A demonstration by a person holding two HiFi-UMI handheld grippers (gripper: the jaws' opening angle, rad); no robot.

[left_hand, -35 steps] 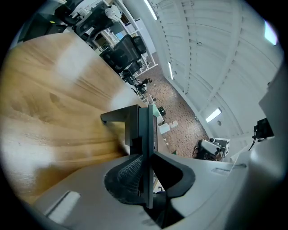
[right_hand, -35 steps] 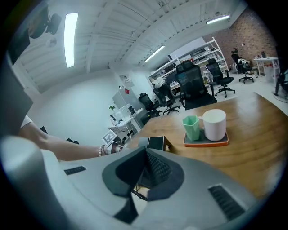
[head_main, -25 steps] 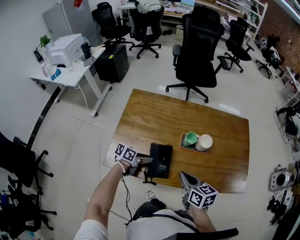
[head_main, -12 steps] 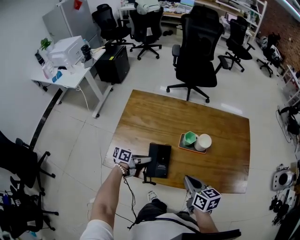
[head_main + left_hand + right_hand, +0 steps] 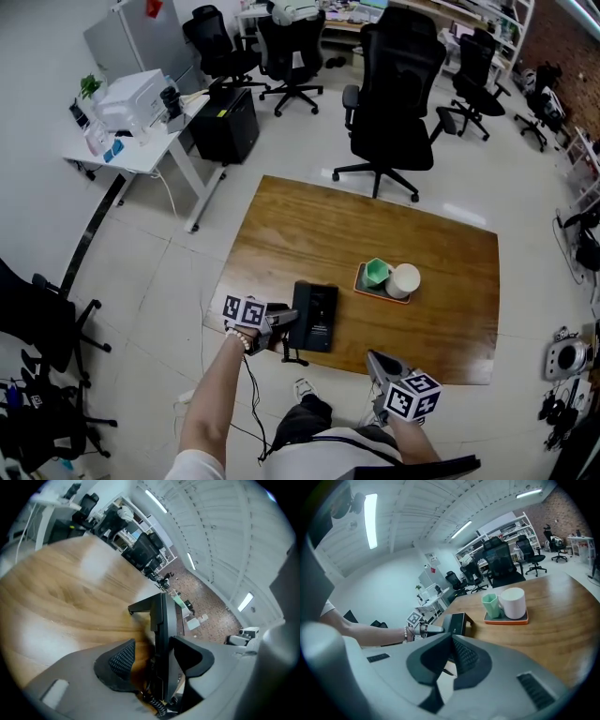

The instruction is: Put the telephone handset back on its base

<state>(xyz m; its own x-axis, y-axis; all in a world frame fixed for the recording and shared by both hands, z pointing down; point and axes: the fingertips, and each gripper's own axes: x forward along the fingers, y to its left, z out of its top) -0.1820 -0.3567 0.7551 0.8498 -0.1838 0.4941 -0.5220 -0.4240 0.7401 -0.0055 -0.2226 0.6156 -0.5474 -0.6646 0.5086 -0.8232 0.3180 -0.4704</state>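
left fingers: just been opening, now wide; handset between them, ungripped
handset: on its base, it seems
right fingers: closed, empty, well apart
task: likely done bar withdrawing

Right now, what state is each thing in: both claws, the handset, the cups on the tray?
left claw: open, jaws just opened, telephone handset between them, not gripped
right claw: shut, empty
telephone handset: apparently resting on its base
green cup: upright on the tray
white mug: upright on the tray, beside the green cup
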